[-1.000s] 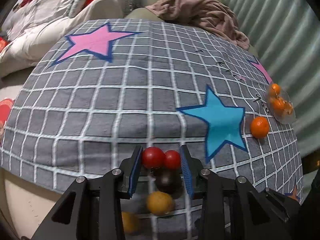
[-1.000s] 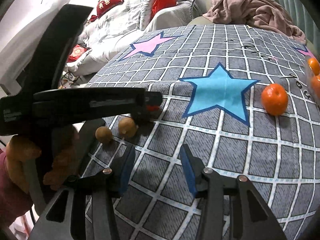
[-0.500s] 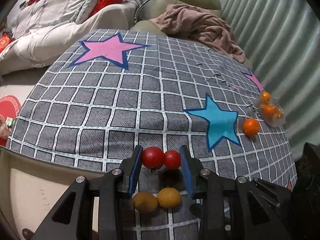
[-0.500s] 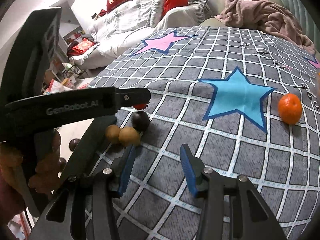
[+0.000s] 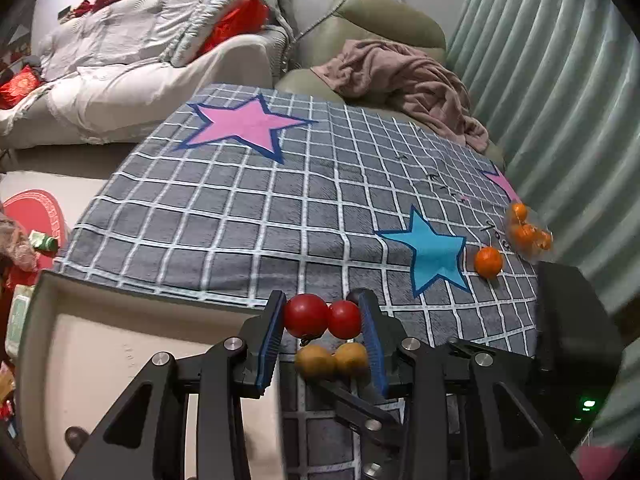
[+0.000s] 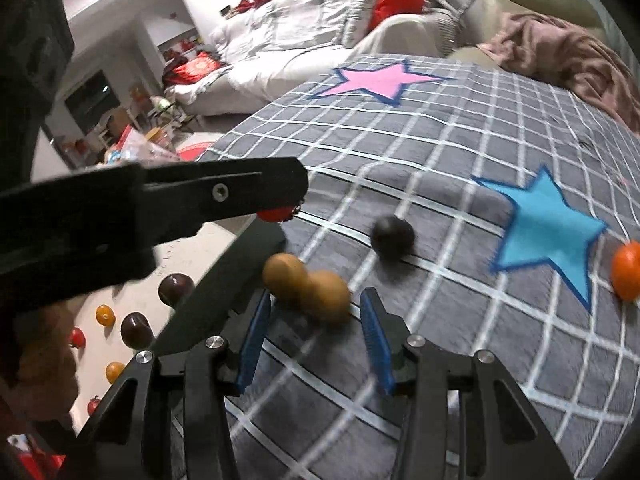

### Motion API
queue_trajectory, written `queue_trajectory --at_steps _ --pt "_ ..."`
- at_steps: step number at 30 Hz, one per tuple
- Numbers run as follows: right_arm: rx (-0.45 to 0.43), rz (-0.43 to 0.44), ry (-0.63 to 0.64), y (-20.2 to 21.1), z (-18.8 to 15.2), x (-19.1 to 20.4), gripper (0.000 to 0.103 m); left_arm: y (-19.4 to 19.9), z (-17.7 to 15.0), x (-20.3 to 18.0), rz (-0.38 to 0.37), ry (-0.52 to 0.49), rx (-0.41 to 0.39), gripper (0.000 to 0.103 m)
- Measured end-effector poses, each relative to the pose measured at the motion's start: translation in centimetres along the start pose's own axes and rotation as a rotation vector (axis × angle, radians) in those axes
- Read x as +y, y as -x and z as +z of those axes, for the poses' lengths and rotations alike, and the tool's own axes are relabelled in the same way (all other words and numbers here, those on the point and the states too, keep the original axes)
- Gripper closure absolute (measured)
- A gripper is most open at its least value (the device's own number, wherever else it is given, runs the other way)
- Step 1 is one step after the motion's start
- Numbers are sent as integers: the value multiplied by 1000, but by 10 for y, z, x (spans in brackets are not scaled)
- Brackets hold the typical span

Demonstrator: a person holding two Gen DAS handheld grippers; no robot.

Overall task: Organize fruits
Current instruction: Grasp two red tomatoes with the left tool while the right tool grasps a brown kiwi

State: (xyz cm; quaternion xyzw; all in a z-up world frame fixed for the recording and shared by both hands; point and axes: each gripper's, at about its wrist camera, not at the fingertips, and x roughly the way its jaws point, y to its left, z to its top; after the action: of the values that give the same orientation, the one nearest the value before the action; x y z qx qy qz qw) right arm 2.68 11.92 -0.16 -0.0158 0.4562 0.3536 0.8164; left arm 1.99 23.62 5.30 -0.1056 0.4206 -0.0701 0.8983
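My left gripper [image 5: 323, 318] is shut on two red tomatoes [image 5: 306, 315] and holds them above the edge of the grey checked blanket [image 5: 256, 216]. Two brown-yellow fruits [image 5: 331, 359] lie touching below it; in the right wrist view they [image 6: 306, 287] lie just beyond my open, empty right gripper [image 6: 316, 334]. A dark plum [image 6: 392, 236] sits further on. An orange [image 5: 488, 262] lies right of the blue star [image 5: 434, 254]. The left gripper's finger [image 6: 224, 192] crosses the right wrist view, a tomato [image 6: 274, 213] showing under it.
A clear bag of oranges [image 5: 527, 232] lies at the blanket's right edge. Several small fruits [image 6: 136, 330] lie on the floor at left. A white sofa [image 5: 132, 76] and a pink throw [image 5: 404, 80] are behind. A pink star [image 5: 244, 124] marks the far blanket.
My left gripper has risen and pulled back with the two tomatoes. My right gripper has moved forward toward the two brown-yellow fruits. The dark plum now lies apart from them.
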Motion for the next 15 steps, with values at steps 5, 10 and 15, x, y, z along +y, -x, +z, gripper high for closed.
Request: queue_trajectory --at_steps 5,10,15 --pt "-10 17 -6 5 -4 4 74 18 -8 6 31 2 -32 64" --pt "2 -6 -39 25 -17 -5 74 26 -20 -1 43 -8 -26 64" --pt "24 -91 -133 56 -40 -37 74 23 -37 -34 16 -67 15 64"
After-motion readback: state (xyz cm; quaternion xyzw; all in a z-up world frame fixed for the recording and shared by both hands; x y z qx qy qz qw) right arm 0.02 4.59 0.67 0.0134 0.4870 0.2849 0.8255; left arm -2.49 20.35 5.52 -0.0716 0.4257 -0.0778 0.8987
